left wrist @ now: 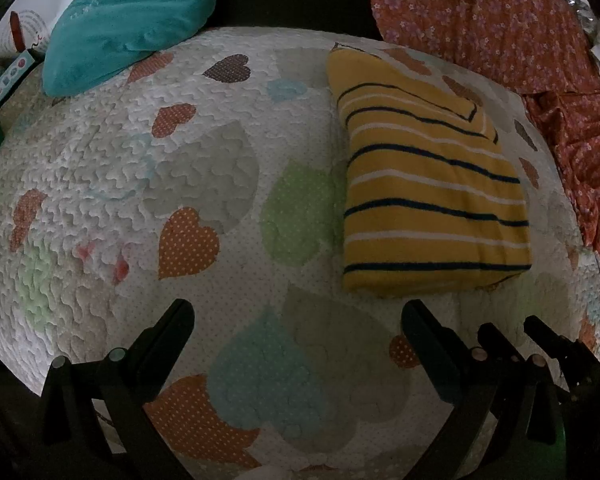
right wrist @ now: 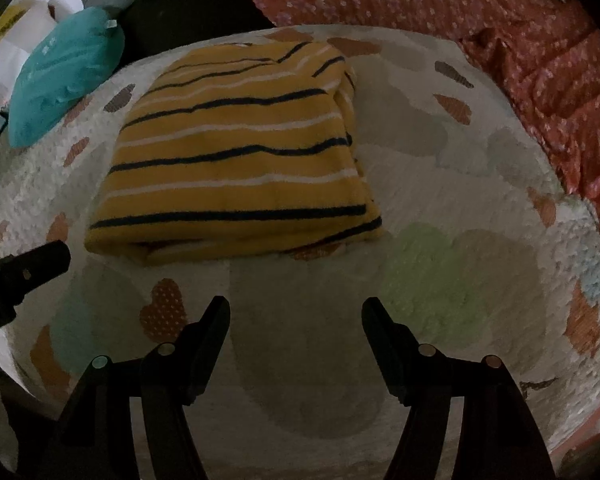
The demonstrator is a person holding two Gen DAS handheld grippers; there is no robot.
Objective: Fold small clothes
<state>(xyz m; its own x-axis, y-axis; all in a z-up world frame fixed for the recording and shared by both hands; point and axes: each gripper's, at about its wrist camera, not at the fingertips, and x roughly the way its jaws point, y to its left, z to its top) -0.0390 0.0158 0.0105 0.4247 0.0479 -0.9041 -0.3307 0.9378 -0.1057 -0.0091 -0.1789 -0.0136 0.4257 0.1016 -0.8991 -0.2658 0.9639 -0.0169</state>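
Now I hold both claws released: left gripper (left wrist: 296, 320), right gripper (right wrist: 296, 316). Just ahead of the right one lies the folded striped garment (right wrist: 236, 168); I'd judge pressing its loose near edge flat finishes it.

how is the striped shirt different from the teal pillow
The shirt is yellow with dark and white stripes; the pillow is plain teal with faint pale lettering. The shirt is folded into a flat block with square edges; the pillow is plump and rounded. The shirt sits mid-quilt; the pillow lies at the quilt's far left corner, partly hanging off it. Both are soft and rest on the heart-patterned quilt.
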